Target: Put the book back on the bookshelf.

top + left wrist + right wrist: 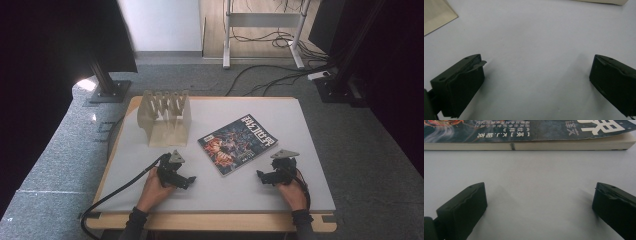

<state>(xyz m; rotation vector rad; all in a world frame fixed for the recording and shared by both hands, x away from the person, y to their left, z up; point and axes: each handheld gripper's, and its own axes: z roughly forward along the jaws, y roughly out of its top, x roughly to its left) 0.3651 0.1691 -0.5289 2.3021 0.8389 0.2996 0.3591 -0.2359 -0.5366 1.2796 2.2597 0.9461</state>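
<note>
Your left tool [186, 181] rests on the table [300, 150] with its jaws spread wide and nothing but bare grey surface between them. Your right tool [262, 177] is just as wide apart and holds nothing; its jaws point at the near edge of the book [238, 143], with a strip of bare table between them and the page block, so it does not touch.

The book lies flat and closed near the middle of the table, cover up, turned at an angle. From your left tool it sits at about 2 o'clock; from your right tool at about 11 o'clock, close by.

A pale wooden rack [165, 118] with upright slats stands at about 12 o'clock from your left tool, well apart from it and just to the left of the book, not touching it. Nothing lies between either tool and the book.
</note>
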